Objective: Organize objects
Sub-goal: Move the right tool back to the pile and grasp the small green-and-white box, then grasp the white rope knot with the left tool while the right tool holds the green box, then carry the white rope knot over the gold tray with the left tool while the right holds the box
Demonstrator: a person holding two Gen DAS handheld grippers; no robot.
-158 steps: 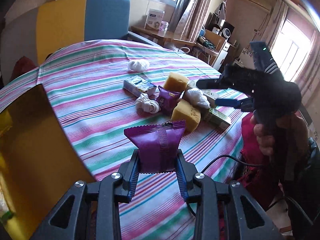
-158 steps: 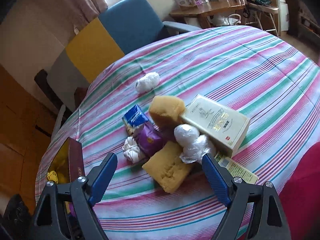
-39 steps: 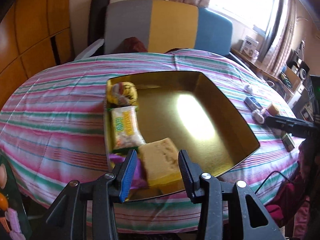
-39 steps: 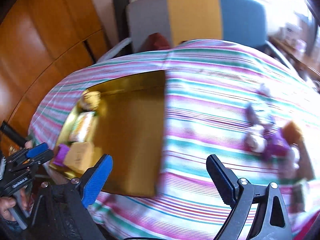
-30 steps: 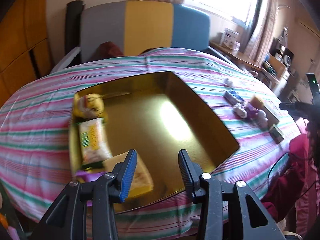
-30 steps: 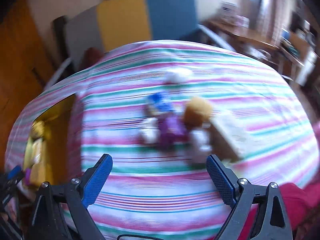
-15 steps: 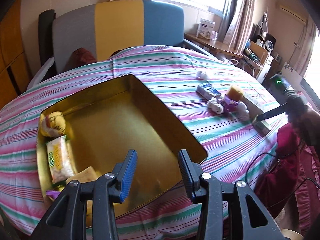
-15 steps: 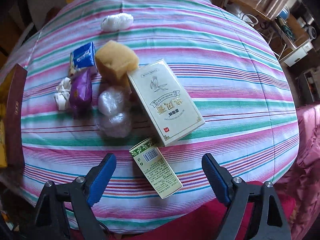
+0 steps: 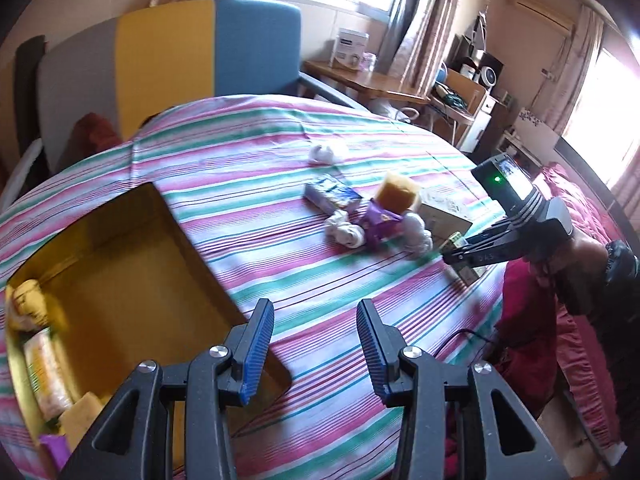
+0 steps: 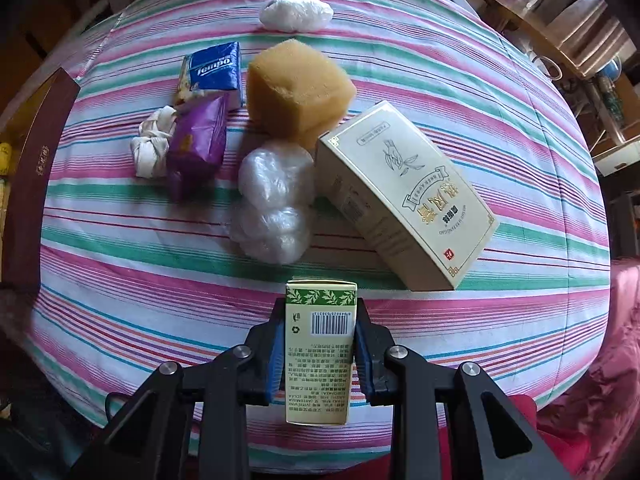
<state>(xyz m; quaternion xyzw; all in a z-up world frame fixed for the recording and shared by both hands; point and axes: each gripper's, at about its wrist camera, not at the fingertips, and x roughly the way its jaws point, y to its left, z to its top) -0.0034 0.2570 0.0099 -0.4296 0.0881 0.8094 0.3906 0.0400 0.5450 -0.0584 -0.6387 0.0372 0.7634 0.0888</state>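
Observation:
My right gripper [image 10: 320,334] points down at the near table edge, its jaws closing tight on a small green-and-cream box [image 10: 320,364], pads pressing both long sides. Beyond it lie a clear plastic bundle [image 10: 276,200], a cream box [image 10: 408,196], a yellow sponge [image 10: 296,88], a purple packet [image 10: 198,140], a knotted white cloth [image 10: 152,144] and a blue tissue pack [image 10: 212,72]. My left gripper [image 9: 316,344] hovers open and empty over the corner of the gold tray [image 9: 120,272]. From there the right gripper [image 9: 460,256] shows beside the pile.
The tray holds a yellow snack bag [image 9: 44,372], a sponge [image 9: 82,416] and a purple packet [image 9: 56,448] along its left side. A white bundle [image 10: 296,14] lies apart, further back. A grey, yellow and blue chair [image 9: 180,52] stands behind the striped table [image 9: 260,200].
The left gripper swung right, from over the tray towards the pile. The right gripper dropped onto the small green box and closed on it.

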